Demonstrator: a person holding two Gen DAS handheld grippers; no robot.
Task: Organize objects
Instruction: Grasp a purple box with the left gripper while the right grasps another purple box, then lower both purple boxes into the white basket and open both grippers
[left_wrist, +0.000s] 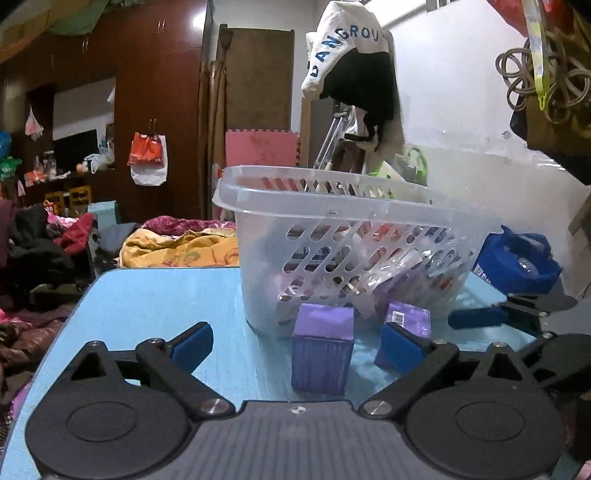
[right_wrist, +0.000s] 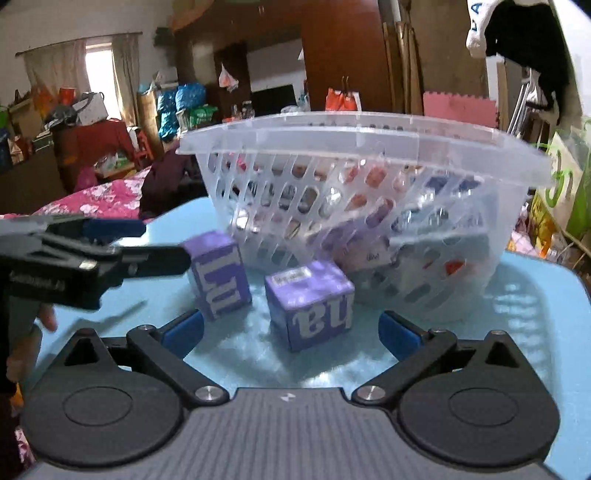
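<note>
Two purple boxes stand on the light blue table (left_wrist: 155, 302) in front of a clear plastic basket (left_wrist: 347, 229) that holds several small packages. In the left wrist view the nearer purple box (left_wrist: 322, 349) stands between the open fingers of my left gripper (left_wrist: 297, 345); the second purple box (left_wrist: 406, 321) stands partly behind the right finger. In the right wrist view my right gripper (right_wrist: 291, 334) is open around the second box (right_wrist: 309, 308), which lies between its fingers. The first box (right_wrist: 218, 273) stands to the left, beside my left gripper (right_wrist: 110, 243).
The basket (right_wrist: 369, 155) takes up the back of the table (right_wrist: 535, 314). My right gripper (left_wrist: 517, 314) shows at the right in the left wrist view. A blue bag (left_wrist: 517, 258) sits right of the basket. Beds with clothes lie beyond the table's far edge.
</note>
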